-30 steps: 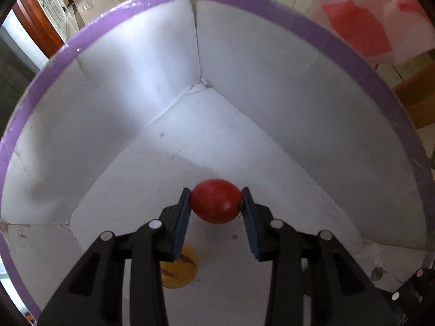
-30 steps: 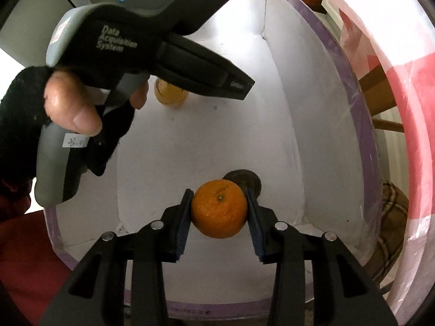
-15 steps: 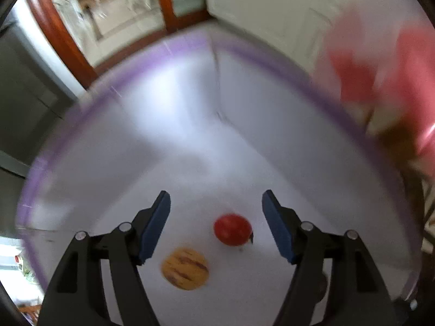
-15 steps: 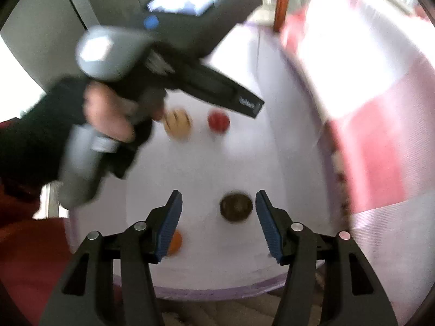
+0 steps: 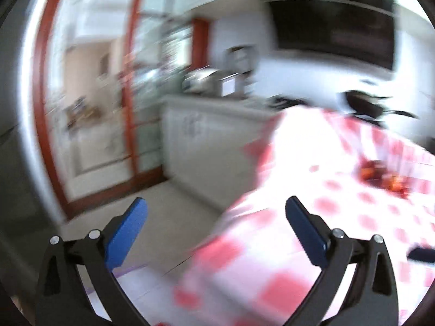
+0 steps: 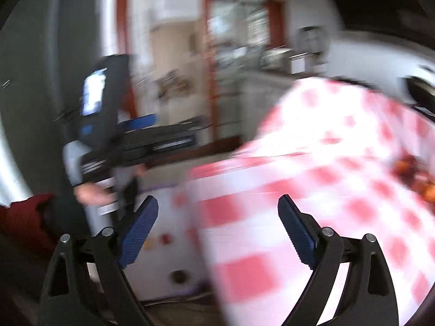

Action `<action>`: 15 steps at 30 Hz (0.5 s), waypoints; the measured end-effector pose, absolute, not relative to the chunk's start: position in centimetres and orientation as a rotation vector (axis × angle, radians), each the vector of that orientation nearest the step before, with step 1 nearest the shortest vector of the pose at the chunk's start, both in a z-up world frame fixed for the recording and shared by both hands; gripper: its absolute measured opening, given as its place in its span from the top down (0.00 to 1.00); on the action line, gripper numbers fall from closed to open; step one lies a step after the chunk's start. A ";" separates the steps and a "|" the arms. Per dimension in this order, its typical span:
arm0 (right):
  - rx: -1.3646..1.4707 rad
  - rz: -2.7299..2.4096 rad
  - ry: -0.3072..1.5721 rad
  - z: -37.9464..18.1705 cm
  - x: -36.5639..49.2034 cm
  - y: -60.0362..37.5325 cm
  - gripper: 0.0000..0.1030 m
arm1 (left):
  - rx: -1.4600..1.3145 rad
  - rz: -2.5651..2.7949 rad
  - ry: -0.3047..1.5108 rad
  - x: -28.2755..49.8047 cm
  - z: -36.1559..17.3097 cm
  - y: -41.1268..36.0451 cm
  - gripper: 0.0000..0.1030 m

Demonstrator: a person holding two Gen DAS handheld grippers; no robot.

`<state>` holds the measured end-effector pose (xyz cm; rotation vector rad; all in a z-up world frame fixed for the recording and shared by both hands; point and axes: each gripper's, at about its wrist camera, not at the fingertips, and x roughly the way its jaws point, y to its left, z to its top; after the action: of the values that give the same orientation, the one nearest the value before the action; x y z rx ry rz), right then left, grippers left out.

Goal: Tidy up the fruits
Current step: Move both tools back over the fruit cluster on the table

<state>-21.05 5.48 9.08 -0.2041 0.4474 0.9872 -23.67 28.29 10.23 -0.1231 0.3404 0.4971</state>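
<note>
Both views are blurred by motion. My left gripper [image 5: 215, 206] has its jaws opening wide, with nothing between the blue pads. My right gripper [image 6: 217, 203] is opening too, also with nothing between its pads. Below it in the right wrist view lies the white box with a purple rim [image 6: 163, 260], holding a red fruit [image 6: 165, 239], a yellowish fruit [image 6: 148, 243] and a dark fruit [image 6: 178, 275]. The left gripper [image 6: 168, 131] shows there, held by a gloved hand [image 6: 89, 194] above the box. A pile of red and orange fruits [image 5: 380, 176] [image 6: 413, 174] sits on the table.
A table with a red and white checked cloth [image 5: 339, 217] [image 6: 312, 190] fills the right of both views. The box [image 5: 146, 293] stands low beside its near edge. A kitchen counter [image 5: 212, 108] and a red-framed doorway [image 5: 130, 81] lie beyond.
Both grippers let go of their fruits, the red one and the orange, in the box, opened wide, rose out of it and tilted up toward the table.
</note>
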 end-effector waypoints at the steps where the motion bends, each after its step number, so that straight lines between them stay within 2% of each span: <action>1: -0.183 0.941 0.443 9.5 -20.3 4.0 0.15 | -0.091 0.435 0.327 -22.2 10.9 25.0 0.01; 8: 0.036 0.497 0.567 8.9 -10.8 -9.1 0.15 | -0.053 0.078 0.482 -9.1 10.6 11.6 0.01; 11: 0.115 0.363 0.660 7.1 -7.9 -12.5 0.15 | -0.071 -0.005 0.627 -1.8 8.3 7.5 0.01; 15: 0.155 0.216 0.752 3.7 -2.7 -19.6 0.15 | -0.128 -0.032 0.729 5.7 4.6 2.8 0.01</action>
<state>-2.72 -19.58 3.75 0.1549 0.7524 0.2155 5.67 2.75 4.59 -0.1283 0.7295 -0.0315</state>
